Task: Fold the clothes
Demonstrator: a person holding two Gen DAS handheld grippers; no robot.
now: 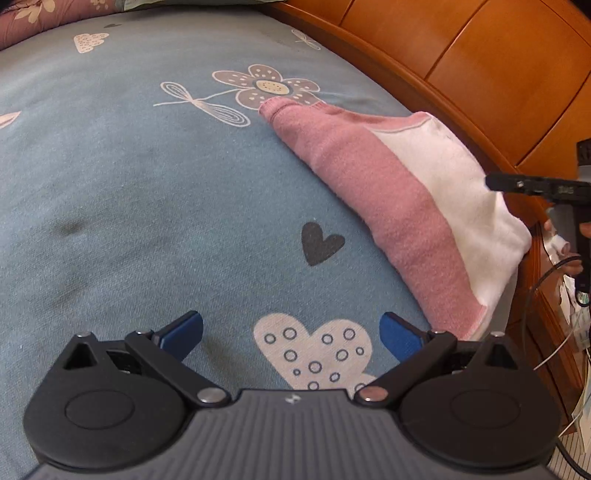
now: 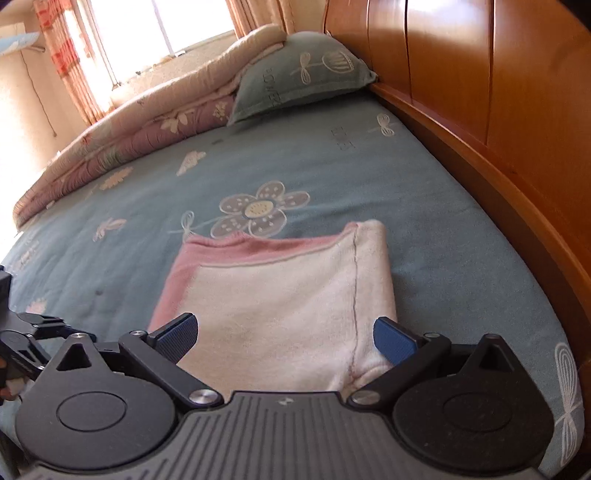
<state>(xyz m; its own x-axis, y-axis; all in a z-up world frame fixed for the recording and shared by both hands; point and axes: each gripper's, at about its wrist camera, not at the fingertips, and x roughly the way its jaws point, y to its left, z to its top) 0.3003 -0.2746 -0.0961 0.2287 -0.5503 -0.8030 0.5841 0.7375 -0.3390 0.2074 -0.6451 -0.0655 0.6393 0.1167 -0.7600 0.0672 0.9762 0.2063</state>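
Note:
A folded pink and white garment (image 1: 399, 192) lies flat on the blue-grey bedsheet (image 1: 147, 184), close to the wooden headboard. My left gripper (image 1: 291, 332) is open over bare sheet, to the left of the garment, holding nothing. In the right wrist view the same garment (image 2: 280, 295) lies straight ahead, white panel up with a pink band at its far and left edges. My right gripper (image 2: 284, 334) is open, its blue pads (image 2: 393, 341) spread just above the garment's near edge, gripping nothing. The right gripper's black body (image 1: 554, 192) shows at the left view's right edge.
A wooden headboard (image 2: 498, 110) runs along the right side of the bed. A blue-grey pillow (image 2: 299, 74) and a rolled floral quilt (image 2: 140, 125) lie at the far end. A bright window with curtains (image 2: 147, 33) is behind. Cables (image 1: 554, 332) hang by the bedside.

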